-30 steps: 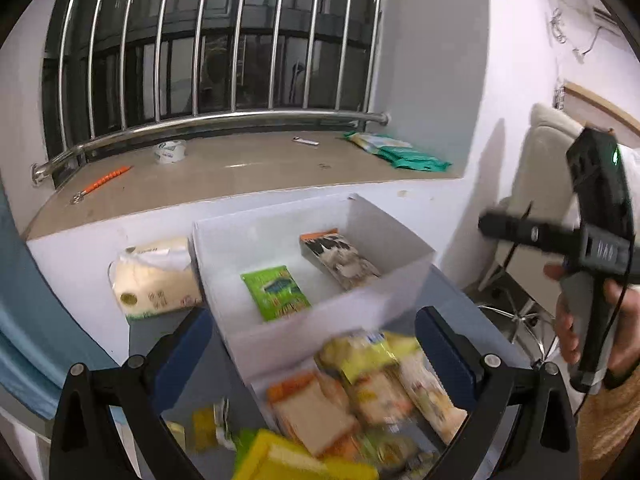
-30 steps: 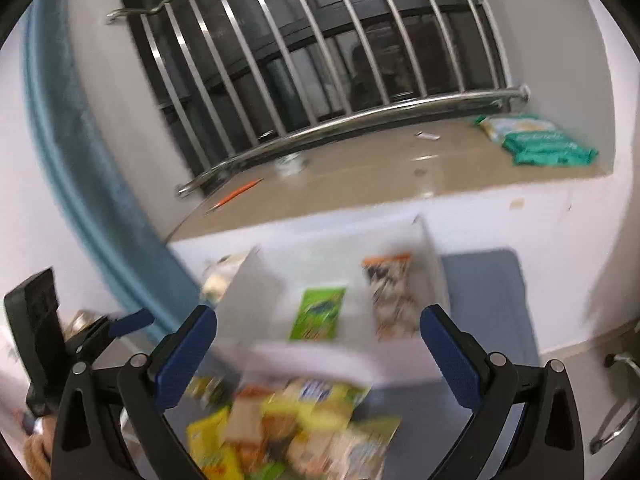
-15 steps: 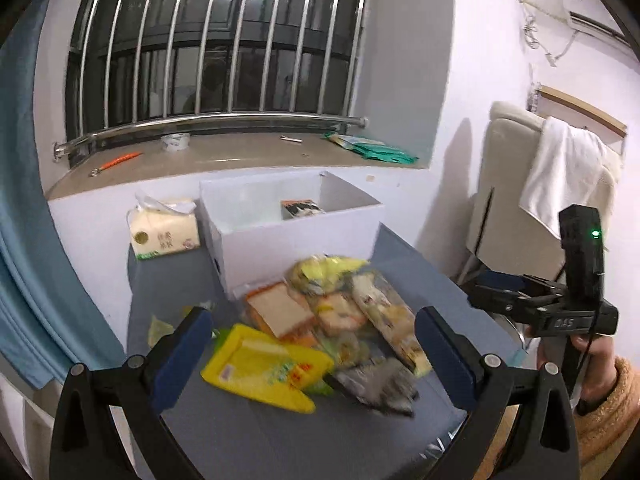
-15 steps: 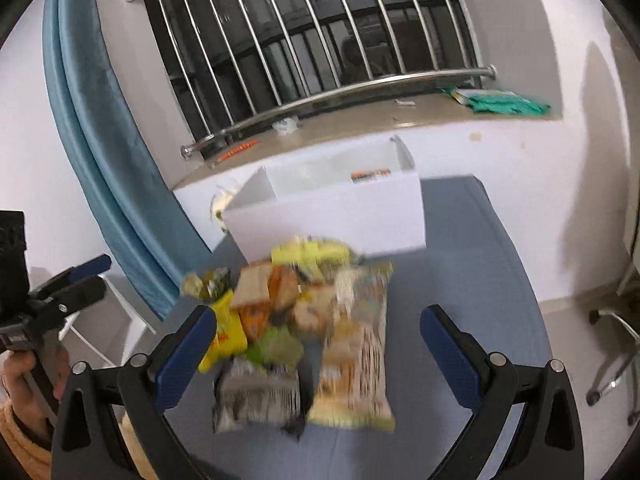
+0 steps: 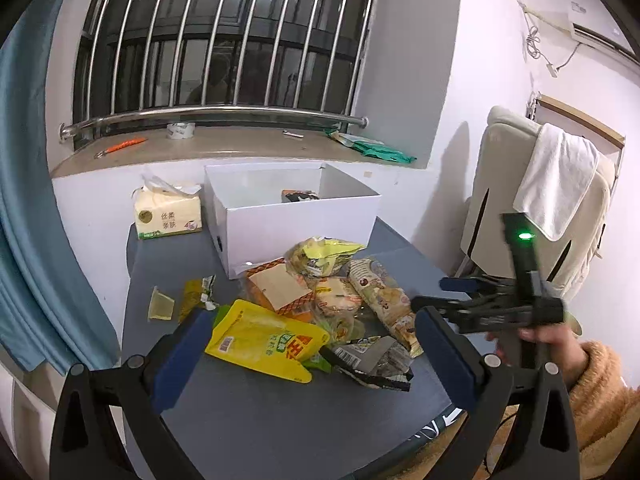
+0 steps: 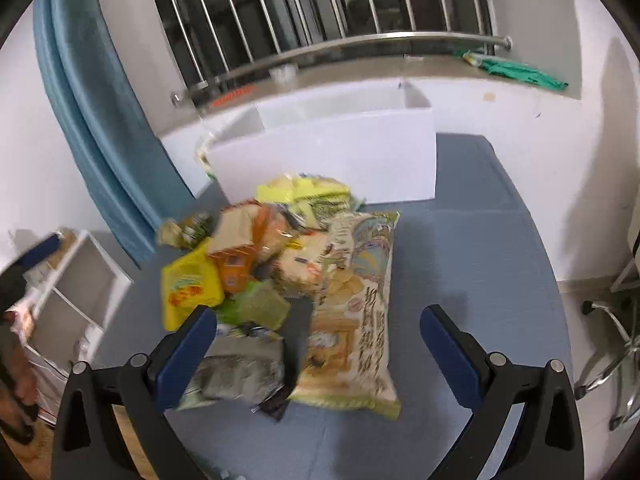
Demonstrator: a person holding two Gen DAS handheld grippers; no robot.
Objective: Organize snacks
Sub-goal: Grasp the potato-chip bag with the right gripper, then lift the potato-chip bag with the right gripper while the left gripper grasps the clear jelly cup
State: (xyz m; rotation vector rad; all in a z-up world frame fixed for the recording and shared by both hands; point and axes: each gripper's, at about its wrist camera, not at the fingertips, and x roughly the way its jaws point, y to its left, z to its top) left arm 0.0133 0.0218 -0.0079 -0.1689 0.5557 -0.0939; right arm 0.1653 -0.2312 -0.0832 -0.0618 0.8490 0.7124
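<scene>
Both cameras have pulled back from the open white cardboard box within the last second: it filled the lower frame then, and now stands behind the whole heap.

1. Grey-blue table top: a wide bare strip now shows in front of the box, where the snack packets lie.
2. Box: one dark printed packet shows inside, against the back wall.
3. Long pale chip bag: in front of the box, nearest the right gripper.
4. Flat yellow pouch: in front of the box, nearest the left gripper.

Each gripper's fingers stand wide apart, holding nothing. Judgement: a drop-off is complete; most of the heap remains unsorted, and either packet is a likely next pick.
</scene>
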